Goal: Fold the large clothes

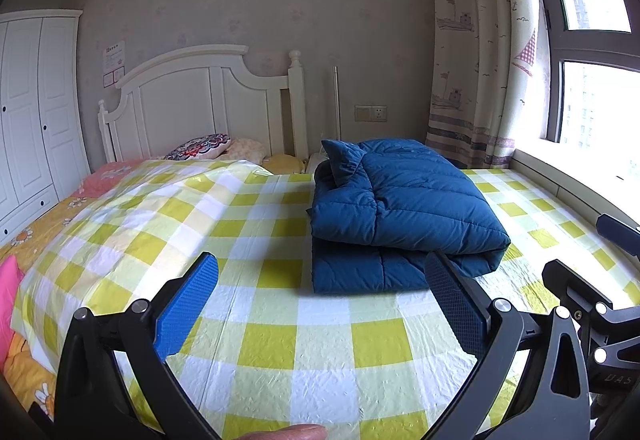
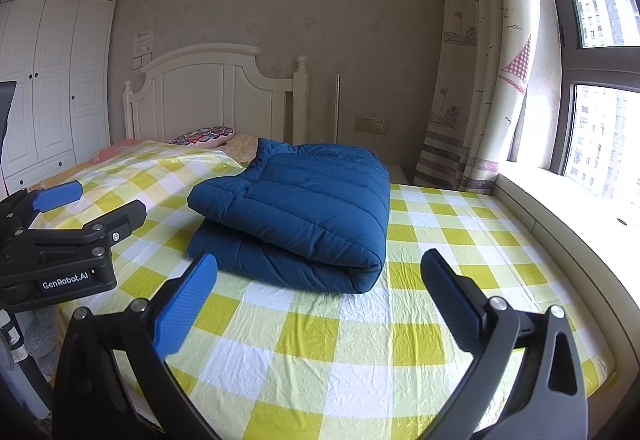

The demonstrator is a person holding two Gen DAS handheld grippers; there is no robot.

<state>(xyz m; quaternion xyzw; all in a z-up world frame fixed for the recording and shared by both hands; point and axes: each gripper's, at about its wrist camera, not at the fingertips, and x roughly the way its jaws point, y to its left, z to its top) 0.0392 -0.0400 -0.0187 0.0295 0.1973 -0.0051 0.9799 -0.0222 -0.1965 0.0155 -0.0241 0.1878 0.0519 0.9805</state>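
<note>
A dark blue quilted down jacket (image 1: 400,216) lies folded into a thick bundle on the yellow-and-white checked bed cover (image 1: 280,340). It also shows in the right wrist view (image 2: 296,216). My left gripper (image 1: 320,300) is open and empty, hovering over the cover just in front of the jacket. My right gripper (image 2: 320,296) is open and empty, a short way in front of the jacket's folded edge. The left gripper's body (image 2: 60,240) shows at the left of the right wrist view, and part of the right gripper (image 1: 592,304) at the right of the left wrist view.
A white headboard (image 1: 200,100) and pillows (image 1: 200,148) stand at the far end of the bed. A white wardrobe (image 1: 32,112) is on the left. A curtain (image 1: 480,60) and window sill (image 2: 580,208) run along the right side.
</note>
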